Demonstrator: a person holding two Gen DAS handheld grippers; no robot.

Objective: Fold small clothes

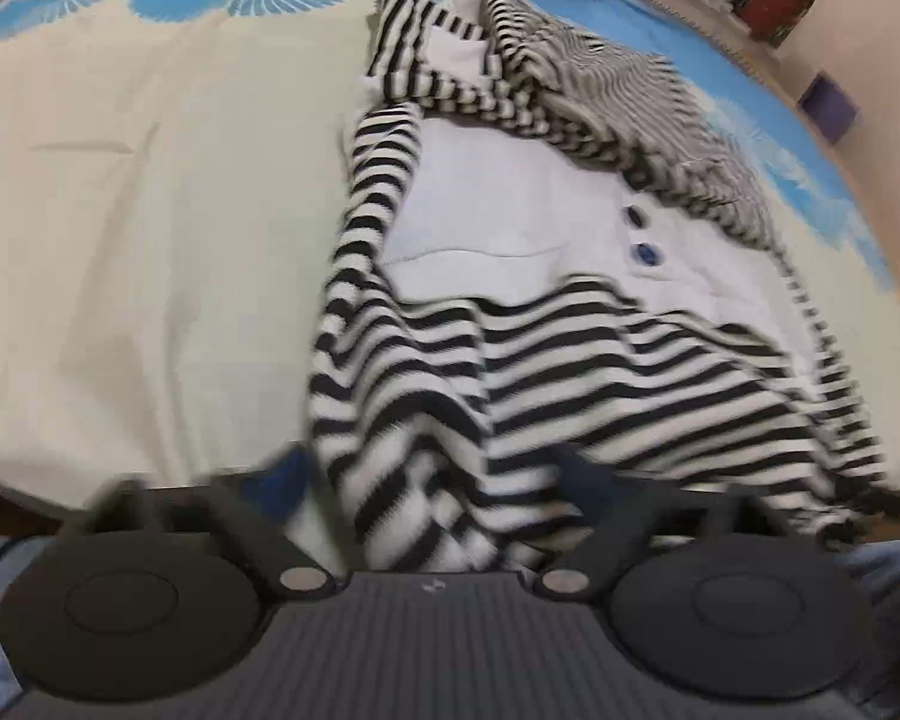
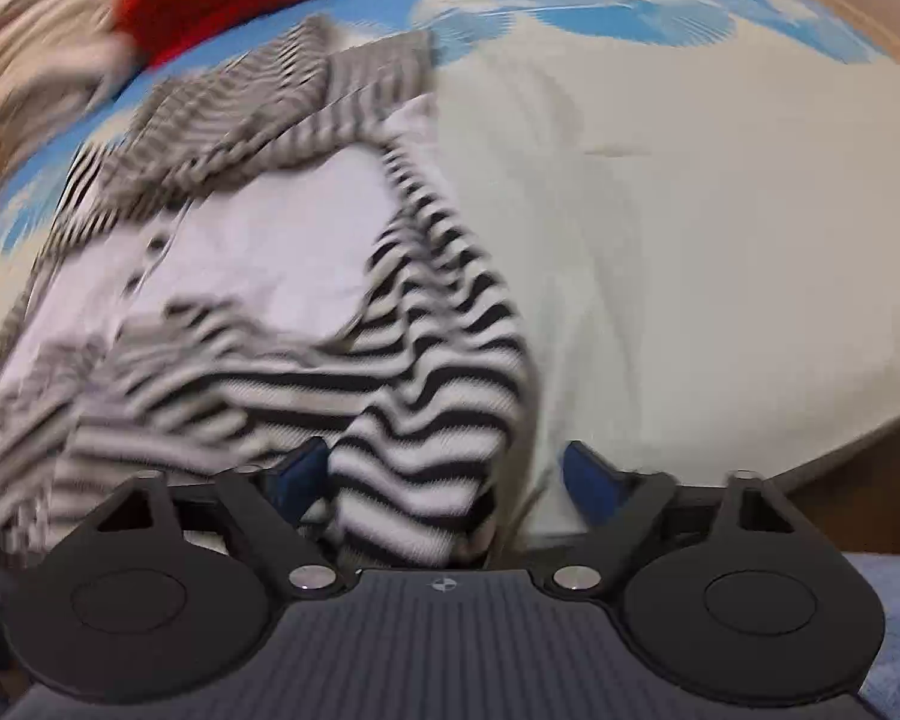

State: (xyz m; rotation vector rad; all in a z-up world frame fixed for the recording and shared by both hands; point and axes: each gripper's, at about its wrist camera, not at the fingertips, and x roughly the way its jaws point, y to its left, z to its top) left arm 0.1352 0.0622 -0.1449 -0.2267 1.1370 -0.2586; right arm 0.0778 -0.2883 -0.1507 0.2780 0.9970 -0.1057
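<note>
Left gripper (image 1: 432, 474) half open astride bunched hem of striped top (image 1: 546, 276); pads not visibly pressing. Top spread on bed (image 1: 150, 210), hem nearest. Right gripper (image 2: 450, 474) likewise half open, hem corner between. Risk: thick bunch caught unevenly, one layer slipping, fold skewed.

Small black-and-white striped garment (image 1: 570, 360) with plain white front panel and dark buttons lies rumpled on the cream bedsheet, sleeves loosely folded inward.

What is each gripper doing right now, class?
Left gripper: open around the striped garment's near edge.
Right gripper: open, striped corner between its fingers.
</note>
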